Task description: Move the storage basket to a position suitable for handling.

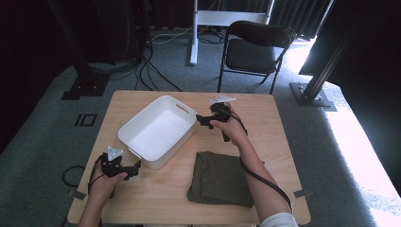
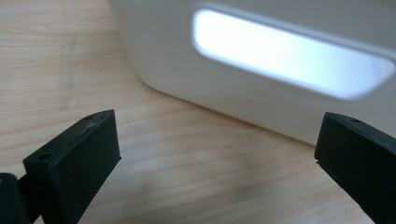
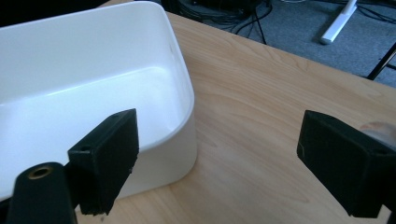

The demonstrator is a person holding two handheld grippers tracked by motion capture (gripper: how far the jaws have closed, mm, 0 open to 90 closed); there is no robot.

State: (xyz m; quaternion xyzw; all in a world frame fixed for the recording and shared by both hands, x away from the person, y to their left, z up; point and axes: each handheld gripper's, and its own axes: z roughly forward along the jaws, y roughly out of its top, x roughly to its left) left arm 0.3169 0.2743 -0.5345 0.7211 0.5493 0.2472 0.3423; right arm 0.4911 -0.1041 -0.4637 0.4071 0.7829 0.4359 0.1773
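- White tub [image 1: 158, 130]: centre-left of the high view, on the bench [image 1: 279, 142], empty.
- Left tongs [image 1: 138, 166]: lower left, jaws apart, just beside the tub's near handle slot [image 2: 289, 58].
- Right tongs [image 1: 201, 120]: centre, jaws apart, at the tub's right rim.
- Folded olive cloth [image 1: 220, 178]: lower centre.

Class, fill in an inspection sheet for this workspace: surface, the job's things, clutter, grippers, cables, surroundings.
Surface: light wooden table, bare apart from the job's things.
Job's things: white bin, empty, set at an angle left of centre, with a handle slot in its end wall; folded olive garment lying flat near the front edge, apart from the bin.
Clutter: nothing seen.
Grippers: left gripper open, at the bin's near end by the slot; right gripper open, at the bin's far corner. Neither holds anything.
Cables: one trails from each gripper; the right cable runs along the forearm. Loose cables lie on the carpet beyond the table.
Surroundings: black folding chair, grey carpet, dark curtains, stand bases.
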